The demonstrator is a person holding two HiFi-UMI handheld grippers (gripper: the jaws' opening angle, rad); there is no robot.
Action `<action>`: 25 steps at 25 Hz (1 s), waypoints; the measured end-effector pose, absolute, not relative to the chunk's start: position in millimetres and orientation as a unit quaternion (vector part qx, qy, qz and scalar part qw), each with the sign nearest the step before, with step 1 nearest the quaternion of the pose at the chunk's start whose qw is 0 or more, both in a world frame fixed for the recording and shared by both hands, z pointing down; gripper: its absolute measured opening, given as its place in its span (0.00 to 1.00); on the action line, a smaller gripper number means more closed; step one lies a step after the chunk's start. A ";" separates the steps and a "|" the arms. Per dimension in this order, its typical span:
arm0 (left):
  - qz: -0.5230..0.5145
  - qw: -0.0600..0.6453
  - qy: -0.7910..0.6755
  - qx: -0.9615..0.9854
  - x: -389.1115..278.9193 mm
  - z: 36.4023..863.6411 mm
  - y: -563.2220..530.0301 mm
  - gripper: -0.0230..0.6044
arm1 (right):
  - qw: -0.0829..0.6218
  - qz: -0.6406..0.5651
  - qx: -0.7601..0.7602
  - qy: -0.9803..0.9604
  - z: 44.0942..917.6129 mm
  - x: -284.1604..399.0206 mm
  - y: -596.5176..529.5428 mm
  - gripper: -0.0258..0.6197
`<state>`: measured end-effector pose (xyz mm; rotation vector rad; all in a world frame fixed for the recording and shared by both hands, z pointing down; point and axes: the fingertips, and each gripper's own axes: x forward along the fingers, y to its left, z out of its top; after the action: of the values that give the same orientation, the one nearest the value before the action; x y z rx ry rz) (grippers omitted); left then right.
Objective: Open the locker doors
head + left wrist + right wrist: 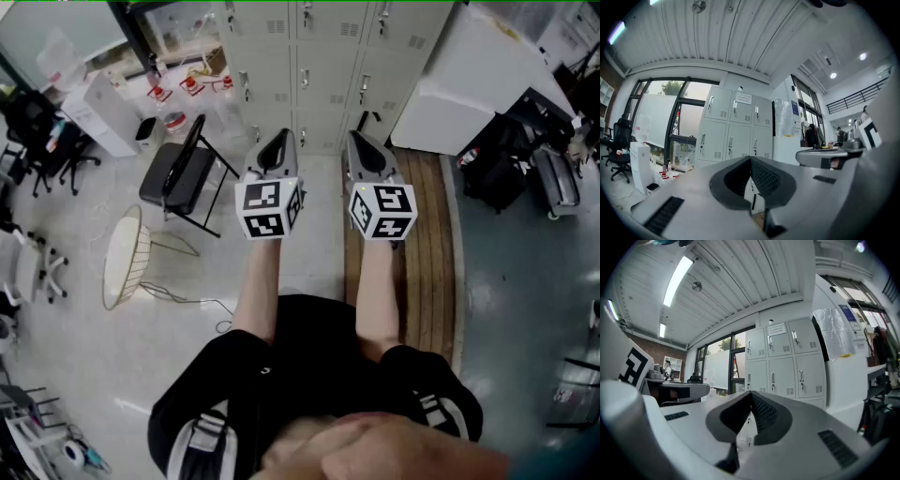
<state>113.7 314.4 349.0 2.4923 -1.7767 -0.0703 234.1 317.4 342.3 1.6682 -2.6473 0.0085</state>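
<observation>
Approach step only. Holding left gripper and right gripper level, side by side, jaws pressed together on nothing. Facing lockers, well apart ahead; doors seemingly all closed, though small from here. Next: step closer, part jaws, catch one handle.

Looks along left hand-held gripper, jaws pressed together on nothing. Faces grey lockers well ahead, all doors closed. Catches right hand-held gripper alongside.
</observation>
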 end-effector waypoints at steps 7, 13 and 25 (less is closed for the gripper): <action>-0.024 0.047 -0.586 0.809 109.2 352.6 319.9 0.05 | 0.012 0.010 0.526 -0.851 348.7 231.7 316.7 0.07; -0.020 0.061 -0.608 0.791 86.3 371.6 314.0 0.05 | 0.025 0.020 0.513 -0.858 370.9 210.4 302.8 0.07; -0.020 0.080 -0.622 0.778 49.9 393.5 252.2 0.05 | 0.032 0.024 0.495 -0.868 386.9 177.3 242.4 0.07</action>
<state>49.9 252.2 393.5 2.3282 -1.8620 -0.0610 177.3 242.4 386.9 1.5231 -2.6735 0.0747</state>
